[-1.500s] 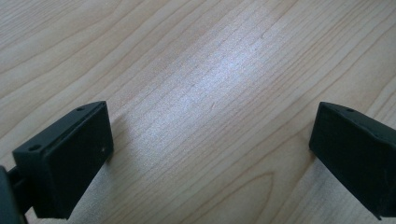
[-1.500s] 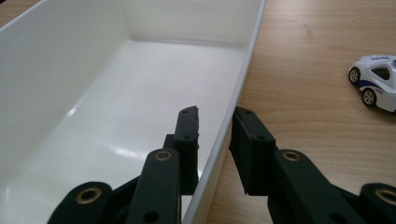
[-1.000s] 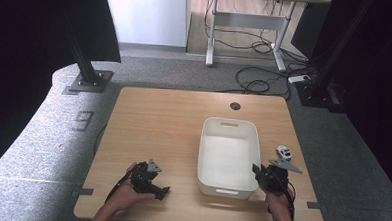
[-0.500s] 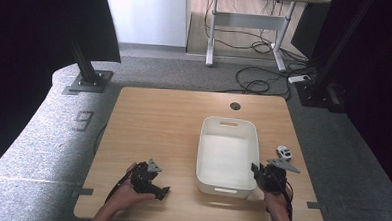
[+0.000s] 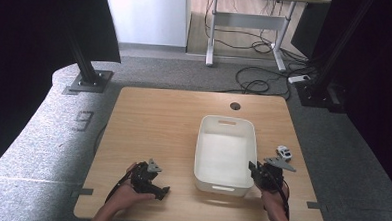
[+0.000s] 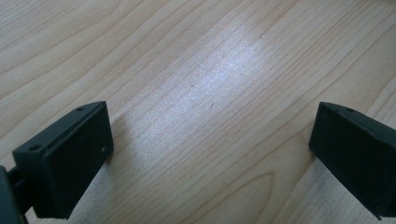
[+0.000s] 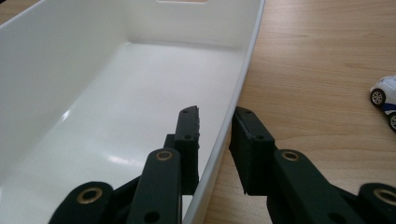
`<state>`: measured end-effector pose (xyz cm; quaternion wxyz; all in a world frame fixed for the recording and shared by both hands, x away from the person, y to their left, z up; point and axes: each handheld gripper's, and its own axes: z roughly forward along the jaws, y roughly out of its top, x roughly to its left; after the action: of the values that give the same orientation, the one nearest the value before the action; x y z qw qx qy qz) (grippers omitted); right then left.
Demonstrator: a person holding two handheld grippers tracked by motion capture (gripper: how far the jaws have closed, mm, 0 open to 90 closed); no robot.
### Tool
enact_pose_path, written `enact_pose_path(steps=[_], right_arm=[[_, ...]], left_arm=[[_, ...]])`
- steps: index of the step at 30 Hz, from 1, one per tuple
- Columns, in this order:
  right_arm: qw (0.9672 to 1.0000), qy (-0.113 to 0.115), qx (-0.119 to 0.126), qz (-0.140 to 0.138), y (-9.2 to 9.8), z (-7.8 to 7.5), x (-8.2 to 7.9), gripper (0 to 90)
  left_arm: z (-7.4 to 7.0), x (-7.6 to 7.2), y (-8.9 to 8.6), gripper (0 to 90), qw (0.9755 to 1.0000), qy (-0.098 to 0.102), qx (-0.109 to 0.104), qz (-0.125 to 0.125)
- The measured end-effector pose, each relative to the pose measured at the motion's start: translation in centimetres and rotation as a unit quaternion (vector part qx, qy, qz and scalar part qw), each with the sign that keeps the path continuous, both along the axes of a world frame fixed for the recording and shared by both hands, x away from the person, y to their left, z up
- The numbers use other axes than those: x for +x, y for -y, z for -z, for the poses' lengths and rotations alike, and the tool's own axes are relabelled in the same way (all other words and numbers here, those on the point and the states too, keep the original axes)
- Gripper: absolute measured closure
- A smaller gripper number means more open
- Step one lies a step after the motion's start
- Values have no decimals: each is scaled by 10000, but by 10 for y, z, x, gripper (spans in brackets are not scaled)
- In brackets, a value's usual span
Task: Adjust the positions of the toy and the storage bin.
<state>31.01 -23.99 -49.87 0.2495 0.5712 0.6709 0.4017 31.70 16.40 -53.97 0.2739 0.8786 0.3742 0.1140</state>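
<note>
Bin [image 5: 225, 153]: one; white plastic, smooth and glossy, rectangular with rounded corners and a slot handle at each short end; stands on the right half of the table, interior bare.
Right gripper [image 7: 215, 135]: one; black, matte jaws clenched across the bin's right wall near its front corner, one jaw inside, one outside.
Left gripper [image 5: 151, 181]: one; black, blocky jaws released and spread wide over bare wood, nothing between them; well apart from the bin.
Table [image 5: 153, 123]: one; pale wood, fine wavy grain, soft sheen; rounded corners, round cable hole at the far edge.
Toy car [image 5: 283, 153]: one; small, white with blue, dark wheels; on the wood just right of the bin, near the right gripper.
Open room: broad bare wood left of and beyond the bin; narrow strip between bin and right table edge, partly taken by the car.
Surround: grey carpet, second desk and cables farther back.
</note>
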Motion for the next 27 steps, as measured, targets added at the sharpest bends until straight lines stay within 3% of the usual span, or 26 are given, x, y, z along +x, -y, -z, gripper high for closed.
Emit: enact_pose_path(steps=[27], right_arm=[[9997, 5, 55, -231, -11, 1, 15, 718]], left_arm=[[0, 0, 0, 0, 10000, 2, -2, -18]])
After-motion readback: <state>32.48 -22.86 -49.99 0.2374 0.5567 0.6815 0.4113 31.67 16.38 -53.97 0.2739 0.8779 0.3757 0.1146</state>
